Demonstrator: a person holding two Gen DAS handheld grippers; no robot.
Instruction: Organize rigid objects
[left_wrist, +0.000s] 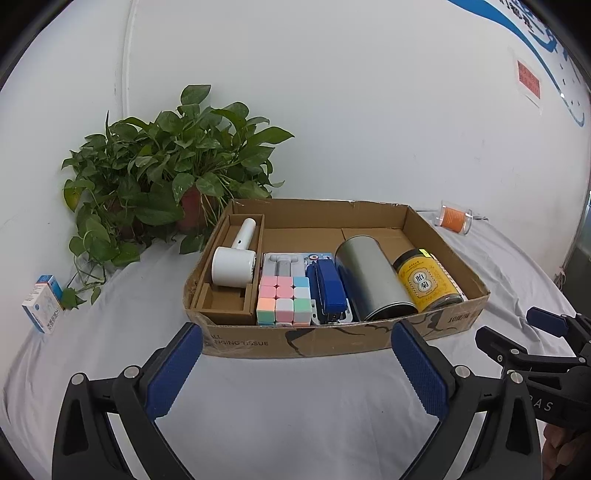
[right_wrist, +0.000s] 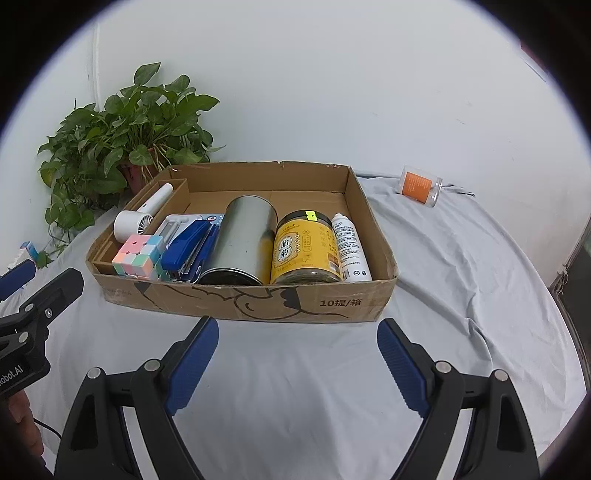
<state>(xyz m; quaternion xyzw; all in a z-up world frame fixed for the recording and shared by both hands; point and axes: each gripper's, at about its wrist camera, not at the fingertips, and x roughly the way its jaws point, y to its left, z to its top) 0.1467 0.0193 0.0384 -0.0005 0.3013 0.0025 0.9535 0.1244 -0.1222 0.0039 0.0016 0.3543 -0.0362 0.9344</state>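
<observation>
A shallow cardboard box (left_wrist: 388, 214) (right_wrist: 258, 302) sits on a grey cloth. Inside lie a white handheld fan (left_wrist: 232, 266) (right_wrist: 135, 221), a pastel puzzle cube (left_wrist: 284, 299) (right_wrist: 138, 256), a blue stapler (left_wrist: 330, 290) (right_wrist: 188, 243), a silver tin (left_wrist: 373, 280) (right_wrist: 243, 240), a yellow jar (left_wrist: 424, 278) (right_wrist: 304, 251) and a white spray bottle (right_wrist: 351, 247). My left gripper (left_wrist: 295, 343) hangs open just in front of the box's near wall, nothing between its fingers. My right gripper (right_wrist: 297, 332) is open too, empty, before the same wall.
A potted green plant (left_wrist: 166, 173) (right_wrist: 122, 136) stands behind the box on the left. A small blue-white carton (left_wrist: 42, 308) stands at far left. A clear container with an orange insert (left_wrist: 452, 218) (right_wrist: 419, 186) lies on the cloth at back right.
</observation>
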